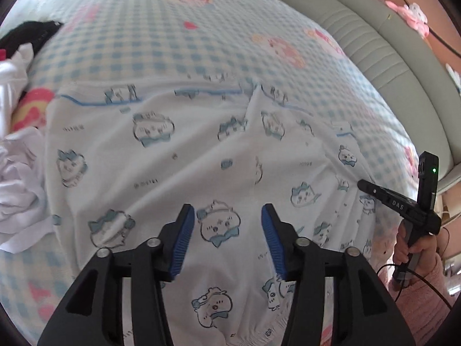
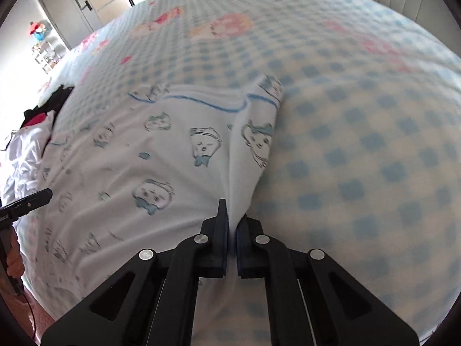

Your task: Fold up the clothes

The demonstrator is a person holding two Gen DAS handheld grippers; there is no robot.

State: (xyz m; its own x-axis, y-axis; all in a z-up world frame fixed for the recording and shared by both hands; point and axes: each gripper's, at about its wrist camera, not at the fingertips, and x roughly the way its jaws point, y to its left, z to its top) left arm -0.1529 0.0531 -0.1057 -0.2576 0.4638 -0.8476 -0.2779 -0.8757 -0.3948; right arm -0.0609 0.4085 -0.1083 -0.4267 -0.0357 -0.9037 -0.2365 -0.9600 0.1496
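The only lettering that could be read was "DAS", printed in pale capitals on the black plastic body of the right handheld gripper (image 1: 399, 203) at the right edge of the left wrist view. The white cotton garment with blue cartoon faces (image 1: 201, 173) carried tiny printed words between the faces, but they were too small and blurred to make out.
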